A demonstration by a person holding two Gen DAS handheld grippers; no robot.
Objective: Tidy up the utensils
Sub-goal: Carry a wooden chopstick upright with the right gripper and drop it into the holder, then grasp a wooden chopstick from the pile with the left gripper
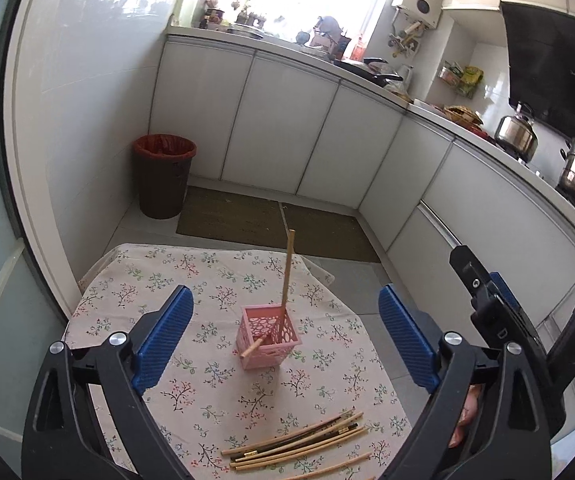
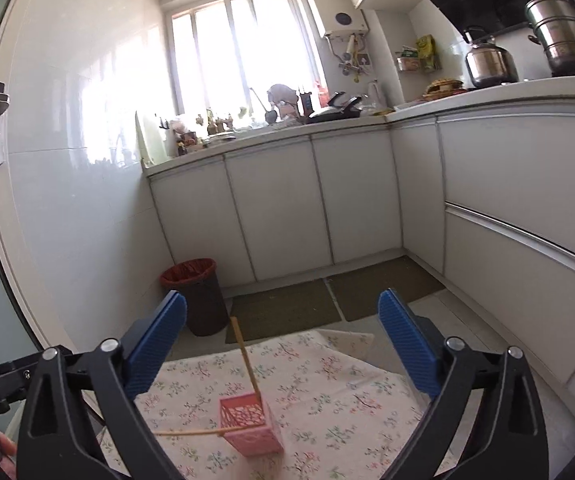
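Two thin wooden chopsticks stand in the pink perforated plastic basket; both jaws open and empty, I judge the loose, light, stiff sticks best pinched mid-length.

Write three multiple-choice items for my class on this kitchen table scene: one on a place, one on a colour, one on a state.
1. Where do the loose chopsticks lie?
A. on the tablecloth, nearer the camera than the basket
B. on the floor
C. in the bin

2. What colour is the basket?
A. green
B. pink
C. black

3. How is the left gripper?
A. shut on a chopstick
B. open, holding nothing
C. shut on the basket

Key: 1 A, the bundle rests on the floral cloth; 2 B, its lattice walls are pink; 3 B, its blue pads stand wide apart.
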